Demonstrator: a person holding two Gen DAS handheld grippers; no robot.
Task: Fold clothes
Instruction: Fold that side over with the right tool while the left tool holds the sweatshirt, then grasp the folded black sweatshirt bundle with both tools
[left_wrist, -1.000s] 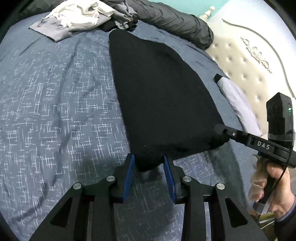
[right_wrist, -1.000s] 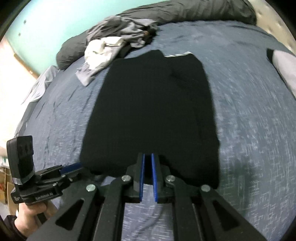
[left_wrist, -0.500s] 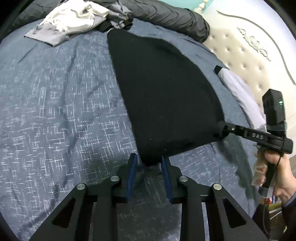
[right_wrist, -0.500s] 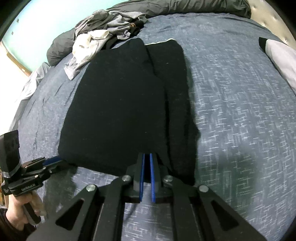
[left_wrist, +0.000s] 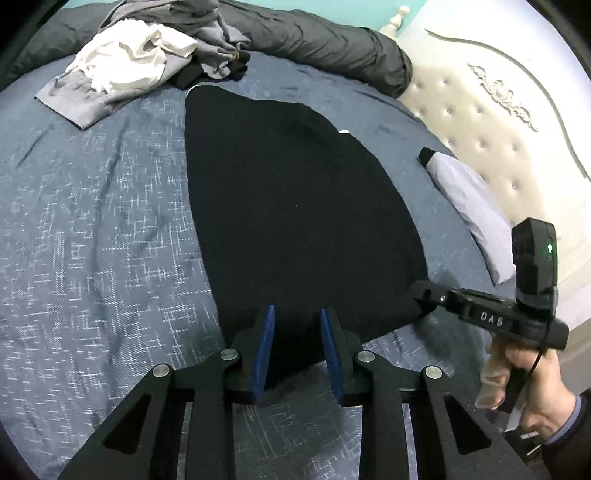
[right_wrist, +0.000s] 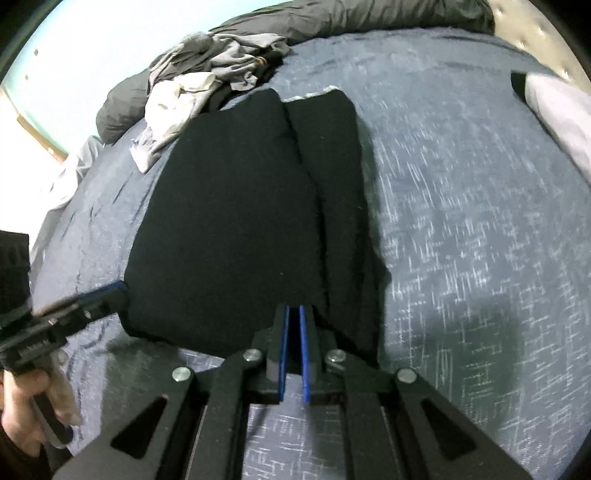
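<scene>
One black garment (right_wrist: 236, 206) lies along the middle of the bed (left_wrist: 92, 221), its near hem lifted by two grippers. The right gripper (right_wrist: 293, 314), low centre of its own view, has its jaws pinched narrow on the hem's right corner. The left gripper (left_wrist: 295, 325) has its jaws set wider, with the hem's left corner bunched between the blue pads.

This looks like a lengthwise fold in hand: a narrower black panel (right_wrist: 347, 206) lies flat beside the raised layer. I judge the next move needs both corners carried together, level, so the edges meet squarely.

Counted: one black garment, one heap of unfolded grey and white clothes (left_wrist: 140, 62) at upper left, one pale folded piece (left_wrist: 469, 206) at right, one dark duvet (left_wrist: 314, 40).
</scene>
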